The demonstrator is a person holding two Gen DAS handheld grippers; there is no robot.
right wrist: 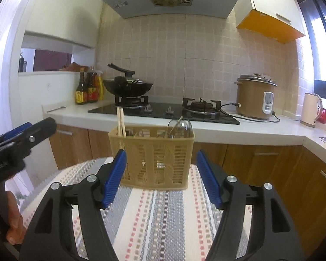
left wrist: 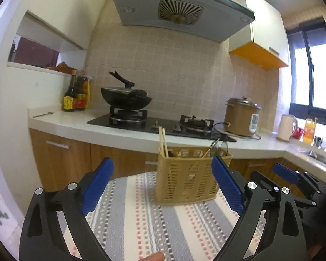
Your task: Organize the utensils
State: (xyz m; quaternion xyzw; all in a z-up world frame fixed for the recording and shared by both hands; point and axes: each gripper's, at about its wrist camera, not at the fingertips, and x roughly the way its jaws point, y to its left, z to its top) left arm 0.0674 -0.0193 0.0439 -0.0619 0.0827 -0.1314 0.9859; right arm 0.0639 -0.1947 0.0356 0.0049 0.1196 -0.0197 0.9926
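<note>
The utensil basket (right wrist: pixel 152 155), a tan slotted plastic caddy, stands upright on the striped tablecloth (right wrist: pixel 154 217) directly ahead of my right gripper (right wrist: pixel 160 177), just past its fingertips and centred between them. From my left gripper (left wrist: pixel 163 184) the same basket sits ahead and a little toward the right finger, whose blue pad overlaps its right edge in view. I can't tell whether pad and basket touch there.

Both my grippers are spread wide with nothing between the pads. The left one hangs over bare cloth; the right one likewise holds nothing.

Inside the basket, a pair of wooden chopsticks (right wrist: pixel 120 121) stands upright in the left-hand compartment, rising above the rim. At the right end, a metal ladle or spoon head (right wrist: pixel 180 126) leans up over the rim with a thin stick crossing it; I can't make out its handle through the slots.

In the left wrist view my right gripper shows off to the right, near the table's edge. Beyond the basket runs the kitchen counter (right wrist: pixel 250 128) with a gas hob (right wrist: pixel 163 111), a black wok (right wrist: pixel 128 86) on the left burner and a brown rice cooker (right wrist: pixel 255 96) further right.
</note>
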